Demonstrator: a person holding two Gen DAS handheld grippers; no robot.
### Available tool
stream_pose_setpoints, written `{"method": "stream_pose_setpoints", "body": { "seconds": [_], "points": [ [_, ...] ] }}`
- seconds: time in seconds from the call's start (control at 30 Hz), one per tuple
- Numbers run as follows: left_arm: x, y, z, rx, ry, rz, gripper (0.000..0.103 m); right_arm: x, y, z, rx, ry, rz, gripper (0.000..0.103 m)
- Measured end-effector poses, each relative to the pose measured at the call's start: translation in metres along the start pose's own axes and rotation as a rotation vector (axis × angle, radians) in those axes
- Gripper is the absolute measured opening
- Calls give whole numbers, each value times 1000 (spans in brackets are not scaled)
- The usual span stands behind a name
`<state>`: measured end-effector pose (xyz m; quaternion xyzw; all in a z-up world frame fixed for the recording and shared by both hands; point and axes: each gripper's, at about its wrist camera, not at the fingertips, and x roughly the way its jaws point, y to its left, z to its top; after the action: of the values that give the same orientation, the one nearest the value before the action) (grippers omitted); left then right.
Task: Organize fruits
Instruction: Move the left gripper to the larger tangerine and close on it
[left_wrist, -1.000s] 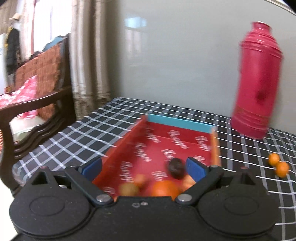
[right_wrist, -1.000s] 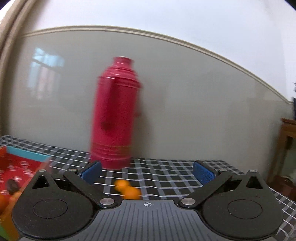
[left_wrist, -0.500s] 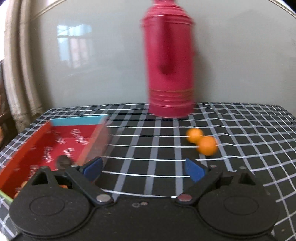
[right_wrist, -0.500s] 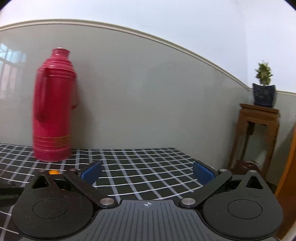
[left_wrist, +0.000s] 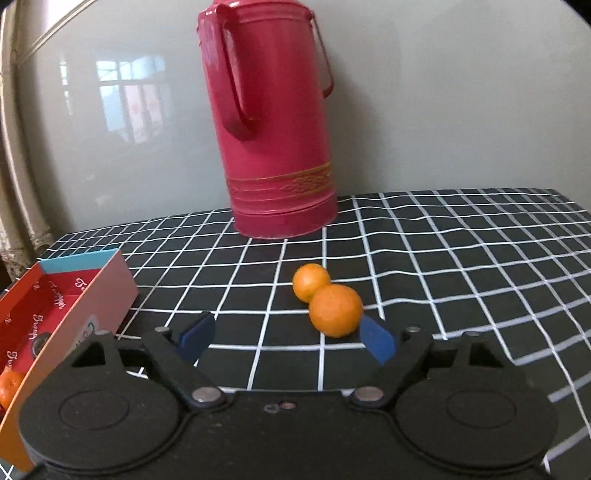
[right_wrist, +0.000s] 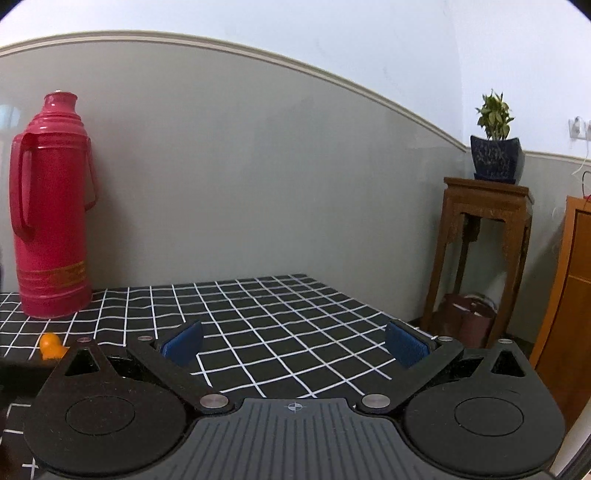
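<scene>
Two loose oranges sit on the checked tabletop, and your job is getting them into the red box at far left w/ the rest. That box is cut off by the frame edge; you can make out one orange and a dark round thing inside, prob. another fruit, can't tell which.

Moving right: your left claw is wide but closing, nothing between the pads yet. The near orange sits just ahead of the right pad, off-centre, so you likely need to shift right before you pinch. The far orange touches it from behind, so it may roll when you grab.

Behind them stands the red thermos, top cropped in the left view.

Your right claw hangs wide and empty over bare tabletop, well apart from the fruit; only a sliver of orange shows at its view's left edge, partly hidden by the claw body.
</scene>
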<state>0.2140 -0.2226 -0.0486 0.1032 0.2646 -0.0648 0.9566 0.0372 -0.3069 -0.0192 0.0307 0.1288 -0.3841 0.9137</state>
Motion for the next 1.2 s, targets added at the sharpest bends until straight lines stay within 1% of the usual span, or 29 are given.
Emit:
{"method": "stream_pose_setpoints", "body": {
  "seconds": [0.1,0.13,0.2,0.27,0.3,0.4,0.47,0.5,0.53,0.6,0.7,0.77,0.8,0.87,0.93,1.07,1.17,1.2],
  "points": [
    [10,-5,3,-10,14,34,76,6,-1,-2,-5,23,16,103],
    [14,-7,4,-14,21,40,77,8,-1,-3,-8,27,17,103],
    [16,-7,6,-34,22,35,77,11,0,-4,-11,38,23,103],
    [19,-11,9,-31,16,40,74,14,2,-6,-16,50,30,103],
    [19,-12,9,-32,15,37,72,15,3,-7,-20,55,33,103],
    [21,-11,9,-50,27,11,68,18,9,-12,-38,70,43,103],
    [18,-11,9,-51,24,20,69,19,12,-14,-47,81,51,103],
    [17,-11,9,-54,28,24,73,21,13,-16,-50,89,57,103],
    [16,-10,8,-60,33,29,75,22,14,-17,-52,98,63,103],
    [14,-10,7,-61,26,30,75,24,16,-20,-57,109,73,103],
    [14,-12,9,-52,17,38,79,26,22,-24,-80,121,80,103],
    [19,-9,13,-69,24,42,79,27,25,-26,-89,125,87,103],
    [22,-7,15,-77,30,41,80,27,27,-28,-96,124,91,103],
    [26,-5,18,-89,38,22,81,27,30,-30,-113,125,98,103],
    [28,-5,19,-91,41,6,77,29,33,-33,-125,132,101,103],
    [34,-9,19,-104,66,-58,73,31,37,-36,-131,141,116,103],
    [39,-14,18,-104,91,-107,65,30,38,-38,-148,131,123,103],
    [40,-16,18,-101,98,-126,59,31,39,-39,-158,127,122,103]
  ]
}}
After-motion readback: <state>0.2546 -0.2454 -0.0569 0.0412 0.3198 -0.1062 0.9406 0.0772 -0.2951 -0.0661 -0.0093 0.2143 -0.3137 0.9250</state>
